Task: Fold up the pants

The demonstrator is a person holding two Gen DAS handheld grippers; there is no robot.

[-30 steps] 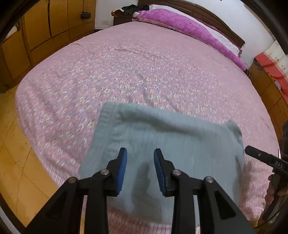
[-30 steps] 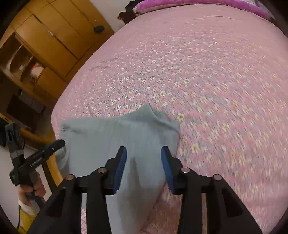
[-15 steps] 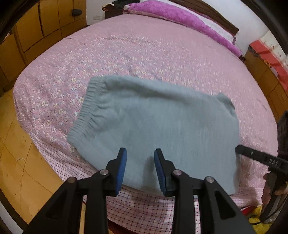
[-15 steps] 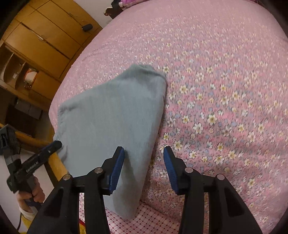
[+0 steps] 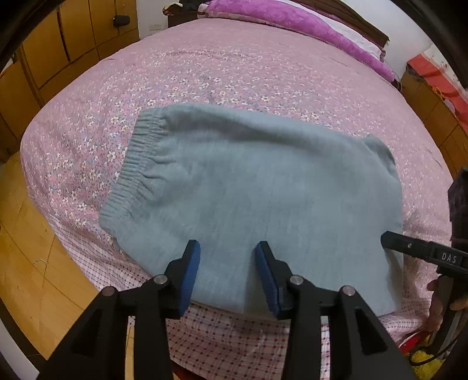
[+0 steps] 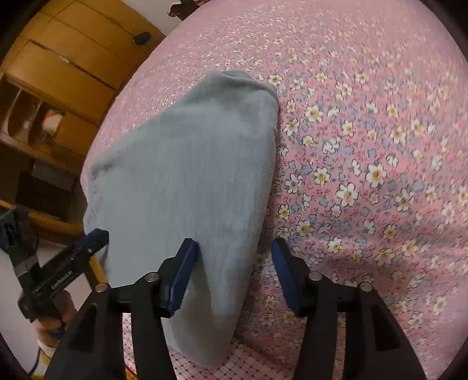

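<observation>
On the near edge of the bed [image 5: 263, 73], the folded grey-blue pants [image 5: 257, 187] lie flat on the pink floral cover. The left gripper [image 5: 227, 274] and right gripper [image 6: 235, 273] hover above them, jaws opening, pinching nothing.

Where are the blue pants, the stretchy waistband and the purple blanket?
Blue pants [image 5: 263, 190], left wrist view, middle of the folded cloth.
Stretchy waistband [image 5: 134, 163], left wrist view, gathered left edge of the pants.
Purple blanket [image 5: 292, 23], left wrist view, fuzzy roll at the bed's far end.
</observation>
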